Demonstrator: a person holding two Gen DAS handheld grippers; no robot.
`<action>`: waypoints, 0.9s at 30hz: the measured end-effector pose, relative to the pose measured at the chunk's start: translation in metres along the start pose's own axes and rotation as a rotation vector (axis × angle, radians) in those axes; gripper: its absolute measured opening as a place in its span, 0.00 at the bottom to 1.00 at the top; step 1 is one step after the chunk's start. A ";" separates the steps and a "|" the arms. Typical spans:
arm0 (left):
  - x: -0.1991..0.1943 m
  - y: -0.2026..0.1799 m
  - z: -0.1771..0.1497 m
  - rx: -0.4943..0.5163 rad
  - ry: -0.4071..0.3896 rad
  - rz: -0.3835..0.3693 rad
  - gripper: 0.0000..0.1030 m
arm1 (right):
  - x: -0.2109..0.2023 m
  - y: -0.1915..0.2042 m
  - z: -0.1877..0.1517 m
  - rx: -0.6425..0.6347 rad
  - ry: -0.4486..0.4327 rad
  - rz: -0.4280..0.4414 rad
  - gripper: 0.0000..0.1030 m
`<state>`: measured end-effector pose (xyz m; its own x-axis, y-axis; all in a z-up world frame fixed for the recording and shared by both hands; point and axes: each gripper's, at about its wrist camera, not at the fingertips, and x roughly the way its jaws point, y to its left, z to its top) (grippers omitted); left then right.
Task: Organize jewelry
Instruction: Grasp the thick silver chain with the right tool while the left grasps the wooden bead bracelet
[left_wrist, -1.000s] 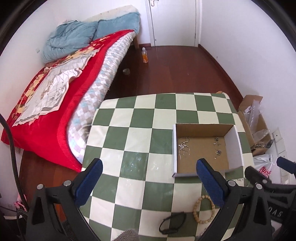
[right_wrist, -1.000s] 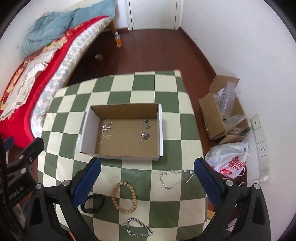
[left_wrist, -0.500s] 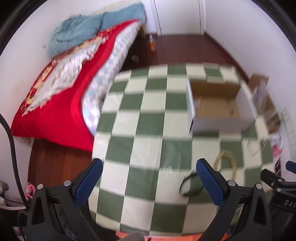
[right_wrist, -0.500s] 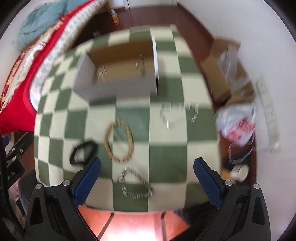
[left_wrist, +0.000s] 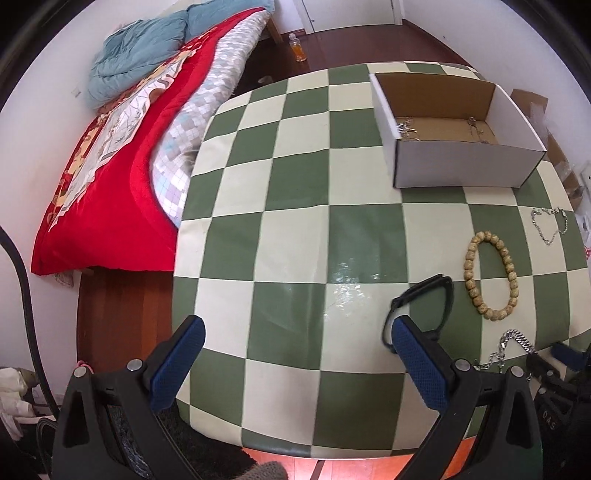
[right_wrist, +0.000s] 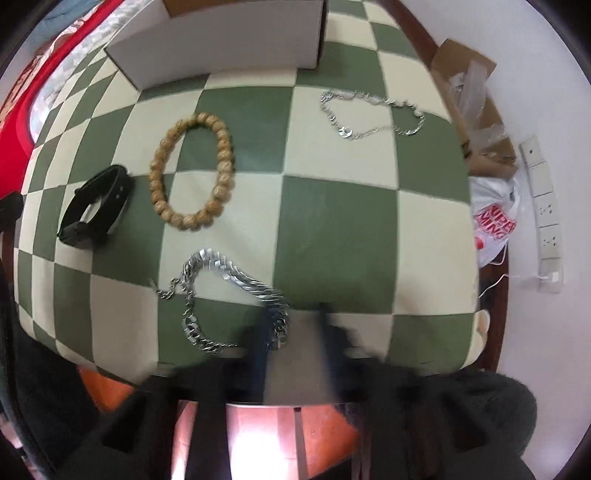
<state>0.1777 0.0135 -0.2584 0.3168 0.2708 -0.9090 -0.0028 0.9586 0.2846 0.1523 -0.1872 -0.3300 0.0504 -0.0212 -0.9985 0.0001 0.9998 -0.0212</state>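
Note:
A white cardboard box (left_wrist: 461, 166) with small silver pieces inside stands on the green-checked table (left_wrist: 295, 221). In front of it lie a wooden bead bracelet (left_wrist: 468, 273) (right_wrist: 224, 155), a black band (left_wrist: 448, 295) (right_wrist: 122, 192), a thin silver chain (left_wrist: 550, 240) (right_wrist: 347, 131) and a heavy silver link chain (left_wrist: 515, 338) (right_wrist: 240, 278). My left gripper (left_wrist: 299, 358) is open over the table's near edge, its right finger beside the black band. My right gripper (right_wrist: 291, 332) is blurred, fingers drawn close together at the heavy chain's right end; whether they hold it is unclear.
A bed with a red quilt (left_wrist: 110, 166) runs along the table's left side. An orange bottle (left_wrist: 300, 51) stands on the wooden floor beyond. To the table's right are a torn cardboard box (right_wrist: 476, 110), a white plastic bag (right_wrist: 495, 221) and a power strip (right_wrist: 546, 206).
Both grippers pulled back and dropped low toward the table's near edge. The right gripper's fingers have come much closer together beside the heavy chain. The left gripper stayed open.

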 end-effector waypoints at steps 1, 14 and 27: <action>-0.001 -0.004 0.001 0.004 0.002 -0.006 1.00 | 0.001 -0.007 0.000 0.017 -0.007 0.002 0.04; 0.021 -0.090 0.057 0.241 0.089 -0.157 0.99 | 0.006 -0.097 0.051 0.216 -0.021 0.043 0.04; 0.054 -0.147 0.064 0.448 0.118 -0.140 0.60 | 0.002 -0.123 0.061 0.311 -0.023 0.191 0.33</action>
<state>0.2562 -0.1184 -0.3300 0.1752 0.1750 -0.9688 0.4489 0.8616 0.2368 0.2137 -0.3104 -0.3261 0.1009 0.1621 -0.9816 0.2924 0.9382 0.1850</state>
